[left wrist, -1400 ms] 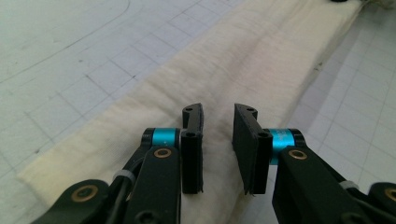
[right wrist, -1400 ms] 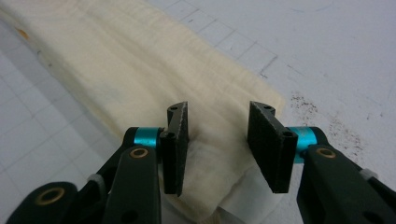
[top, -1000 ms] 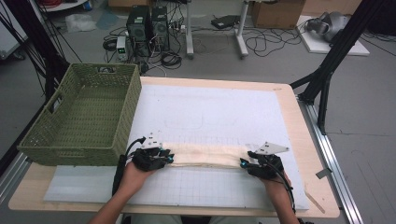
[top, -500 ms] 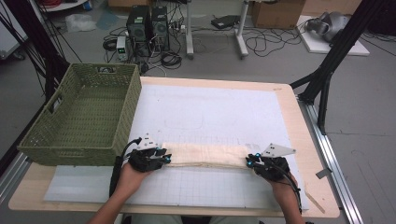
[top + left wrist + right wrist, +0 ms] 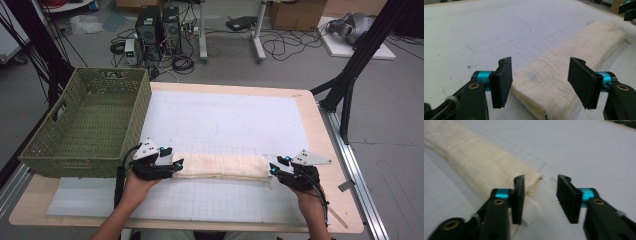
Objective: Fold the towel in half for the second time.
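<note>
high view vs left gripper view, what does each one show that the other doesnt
The high view takes in the green woven basket at the table's left, both of the person's forearms, the left gripper and right gripper at opposite ends of the folded cream cloth, and the floor with computers and cables behind.

The left gripper view gives the close look: its two black pads stand apart, not pressing the cloth, whose layered near end lies between and just beyond them.

Both share the cloth, the white gridded mat with its faint drawn outline, and the right gripper at the cloth's far end.
</note>
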